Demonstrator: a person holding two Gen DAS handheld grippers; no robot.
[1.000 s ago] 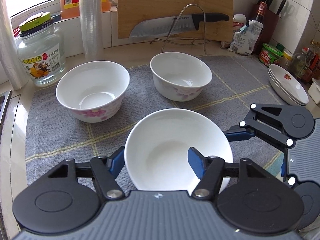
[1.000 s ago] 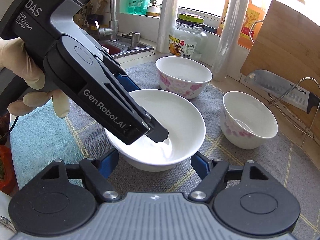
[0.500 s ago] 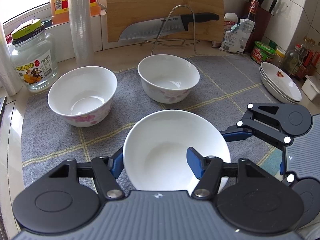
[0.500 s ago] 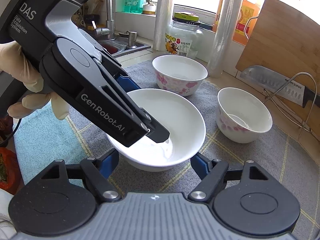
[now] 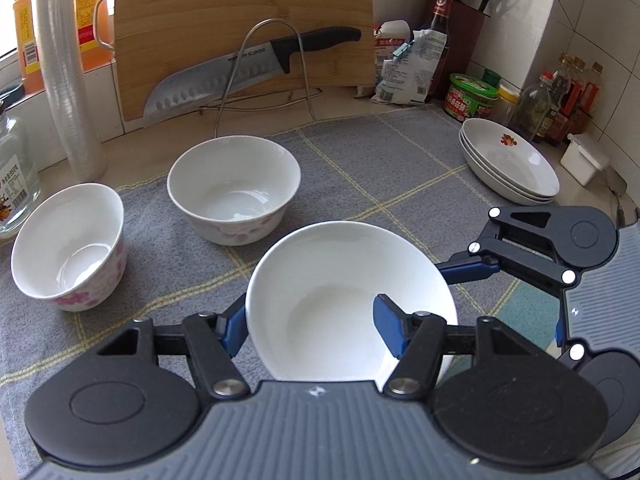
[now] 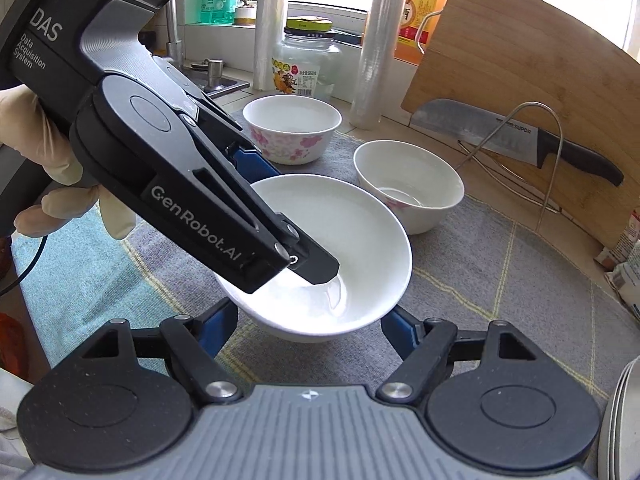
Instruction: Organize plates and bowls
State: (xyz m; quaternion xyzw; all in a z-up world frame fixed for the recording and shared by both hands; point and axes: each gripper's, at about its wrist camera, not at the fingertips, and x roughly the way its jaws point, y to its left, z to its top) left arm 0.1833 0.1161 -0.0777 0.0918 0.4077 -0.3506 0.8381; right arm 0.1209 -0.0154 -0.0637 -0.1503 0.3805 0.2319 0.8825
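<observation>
Swung rightward, left gripper (image 5: 310,326) stays clamped on the plain bowl's (image 5: 340,276) rim; right gripper (image 6: 308,330) gapes beside it.

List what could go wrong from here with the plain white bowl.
1. The left tool pinches only the white bowl's thin rim, so the bowl could slip or tip.
2. Swinging it left could knock the floral bowls, which stand close by.
3. The open right tool sits near enough to bump it.

A beige kitchen counter (image 5: 352,100) carries a grey checked mat (image 5: 360,168). On the mat sit two flowered bowls (image 5: 234,188) (image 5: 68,246), well apart from a stack of plates (image 5: 508,162) at its right edge. A glass jar (image 6: 306,64) stands directly on the counter.
</observation>
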